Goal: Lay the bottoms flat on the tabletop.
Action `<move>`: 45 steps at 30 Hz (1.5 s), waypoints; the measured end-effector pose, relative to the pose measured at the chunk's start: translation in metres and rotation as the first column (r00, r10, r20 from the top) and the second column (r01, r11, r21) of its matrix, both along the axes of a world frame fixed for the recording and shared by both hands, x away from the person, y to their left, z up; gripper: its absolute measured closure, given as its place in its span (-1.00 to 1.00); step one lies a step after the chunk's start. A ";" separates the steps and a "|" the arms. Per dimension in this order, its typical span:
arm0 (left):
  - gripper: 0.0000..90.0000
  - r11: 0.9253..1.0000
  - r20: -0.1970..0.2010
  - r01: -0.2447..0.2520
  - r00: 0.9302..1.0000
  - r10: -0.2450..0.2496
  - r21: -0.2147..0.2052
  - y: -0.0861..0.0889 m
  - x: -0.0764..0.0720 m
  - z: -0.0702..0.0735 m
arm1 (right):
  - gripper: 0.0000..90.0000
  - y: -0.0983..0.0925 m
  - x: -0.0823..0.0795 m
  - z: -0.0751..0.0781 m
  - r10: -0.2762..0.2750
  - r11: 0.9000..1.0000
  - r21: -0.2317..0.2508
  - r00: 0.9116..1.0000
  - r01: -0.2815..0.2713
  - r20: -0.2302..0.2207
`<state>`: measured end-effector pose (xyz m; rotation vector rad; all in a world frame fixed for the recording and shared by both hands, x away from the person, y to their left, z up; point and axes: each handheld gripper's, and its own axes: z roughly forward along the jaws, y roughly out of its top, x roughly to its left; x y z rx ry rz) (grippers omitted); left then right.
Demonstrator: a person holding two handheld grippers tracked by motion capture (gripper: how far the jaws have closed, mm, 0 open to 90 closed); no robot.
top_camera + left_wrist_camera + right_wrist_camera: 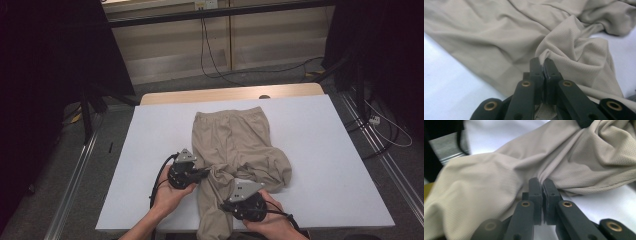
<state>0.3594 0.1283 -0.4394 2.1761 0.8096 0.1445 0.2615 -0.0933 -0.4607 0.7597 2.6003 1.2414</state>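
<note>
A pair of beige trousers (235, 140) lies on the white table (320, 150), waistband at the far end. One leg hangs over the near edge and the other is bunched up at the right. My left gripper (204, 173) sits at the garment's left edge, shut on a raised fold of the cloth (564, 42). My right gripper (224, 204) is nearer the front edge, shut on a pinch of the leg fabric (499, 177). In each gripper view the two jaws stand together with cloth caught between the tips.
A strip of bare wood (230, 93) runs along the table's far edge. Cables (210, 55) trail over the floor behind it. Black stands (90, 105) and metal floor rails (75, 175) flank the table. White surface lies bare left and right of the garment.
</note>
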 end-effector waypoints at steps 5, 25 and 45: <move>0.93 0.998 -0.047 0.068 0.997 -0.069 -0.013 0.000 -0.022 -0.002 | 0.97 -0.016 -0.018 0.003 0.040 0.999 0.018 0.997 -0.039 -0.064; 0.77 0.976 -0.004 0.208 0.978 -0.208 0.069 0.002 -0.077 -0.001 | 0.65 -0.044 0.005 0.015 -0.162 0.985 0.059 0.987 0.161 0.005; 0.99 0.963 -0.107 0.253 0.964 -0.242 0.095 0.004 -0.101 0.000 | 0.95 -0.042 0.001 0.002 -0.192 0.981 0.013 0.976 0.194 -0.102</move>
